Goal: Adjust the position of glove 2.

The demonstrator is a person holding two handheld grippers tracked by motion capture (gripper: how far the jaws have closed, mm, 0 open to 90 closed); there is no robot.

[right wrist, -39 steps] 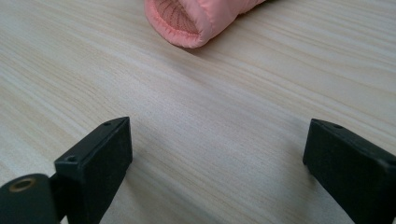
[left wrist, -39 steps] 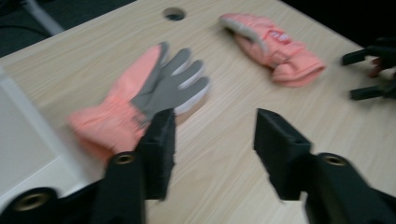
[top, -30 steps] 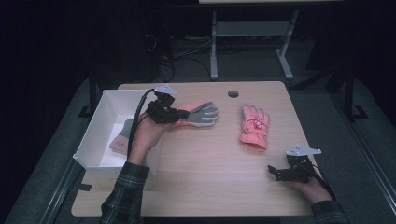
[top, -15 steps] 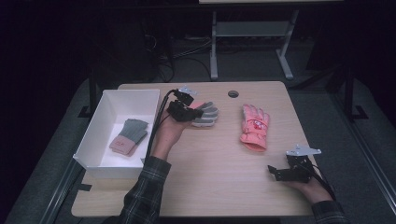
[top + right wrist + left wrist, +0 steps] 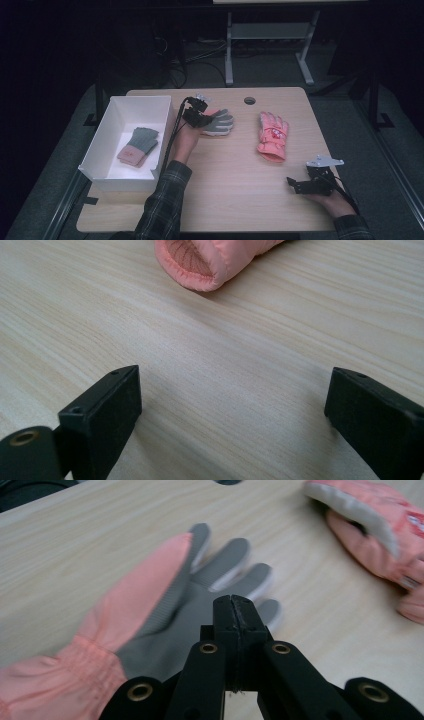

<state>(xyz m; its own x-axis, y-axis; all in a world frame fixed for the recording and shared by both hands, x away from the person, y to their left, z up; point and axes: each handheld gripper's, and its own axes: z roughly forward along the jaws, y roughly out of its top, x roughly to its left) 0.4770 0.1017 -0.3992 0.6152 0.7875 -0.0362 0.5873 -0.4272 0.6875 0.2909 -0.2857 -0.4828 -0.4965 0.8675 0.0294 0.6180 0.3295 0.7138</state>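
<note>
1. Grey-palmed glove [image 5: 218, 122]: pink back, grey palm and fingers; lies flat on the wooden table [image 5: 235, 195], palm up, fingers spread toward the far right; sits just right of the white box and well left of the second glove; in the left gripper view [image 5: 165, 630] its pink cuff runs off toward the lower left
2. Left gripper [image 5: 199, 118]: black, cable trailing back along the forearm; held over the cuff end of the grey-palmed glove; in its own view [image 5: 234, 611] the two jaws are pressed together tip to tip with nothing between them, tips above the glove's palm; whether they touch the fabric cannot be told
3. Pink glove [image 5: 272, 135]: padded, printed patch on the back; lies on the table right of centre, fingers pointing away from the person, cuff opening toward the near edge; the cuff mouth shows at the top of the right gripper view [image 5: 200, 265]
4. Right gripper [image 5: 307, 184]: black with a grey plate on top; rests low at the near right of the table in the person's hand, well apart from the pink glove; in its own view [image 5: 232, 405] the jaws stand wide apart over bare wood, holding nothing
5. White box [image 5: 102, 150]: open-topped, at the left end of the table; holds one knitted glove [image 5: 138, 146], grey with a pink cuff, lying on the box floor
6. Round hole [image 5: 249, 100]: dark grommet in the tabletop near the far edge, beyond the two gloves
</note>
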